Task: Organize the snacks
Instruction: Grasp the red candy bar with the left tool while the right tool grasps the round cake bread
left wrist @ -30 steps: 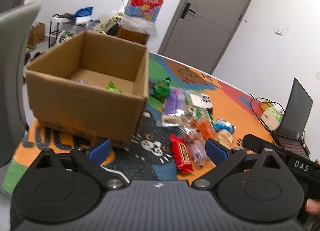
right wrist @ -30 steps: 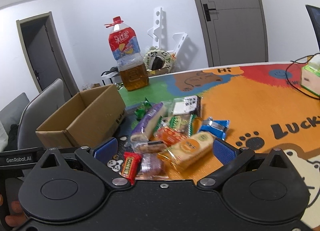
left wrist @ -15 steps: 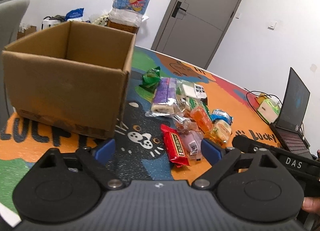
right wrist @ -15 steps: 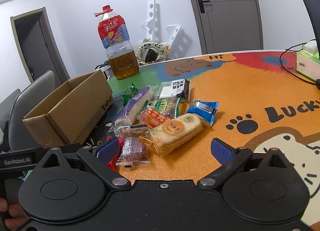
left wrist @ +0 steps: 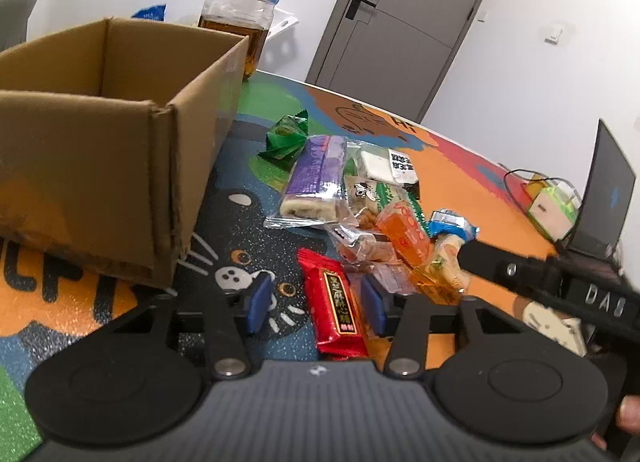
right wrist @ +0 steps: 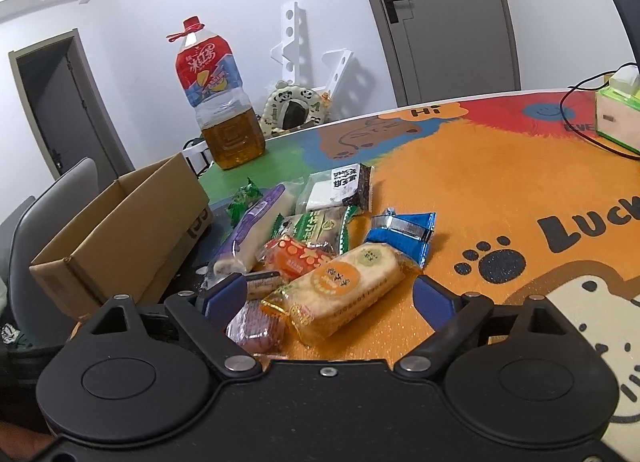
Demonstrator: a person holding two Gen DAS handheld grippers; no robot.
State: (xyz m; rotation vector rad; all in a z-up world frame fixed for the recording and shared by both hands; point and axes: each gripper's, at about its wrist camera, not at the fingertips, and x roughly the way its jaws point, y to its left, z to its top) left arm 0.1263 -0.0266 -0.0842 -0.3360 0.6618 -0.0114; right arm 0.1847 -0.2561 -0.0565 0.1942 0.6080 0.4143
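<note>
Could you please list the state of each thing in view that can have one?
cardboard box: open at the top, upright.
tea bottle: capped, upright, partly full.
grey door: closed.
laptop: lid open.
left gripper: just been closing, red snack pack between jaws, untouched.
right gripper: open around orange cracker pack.

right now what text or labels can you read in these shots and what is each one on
"Hi" on the table mat
"Luc", cut off at the frame edge, on the same mat
"DAS", last letter blurred, on the right hand-held gripper
Chinese characters on the big bottle, red snack bar and black-and-white packet: too small to read reliably
</note>
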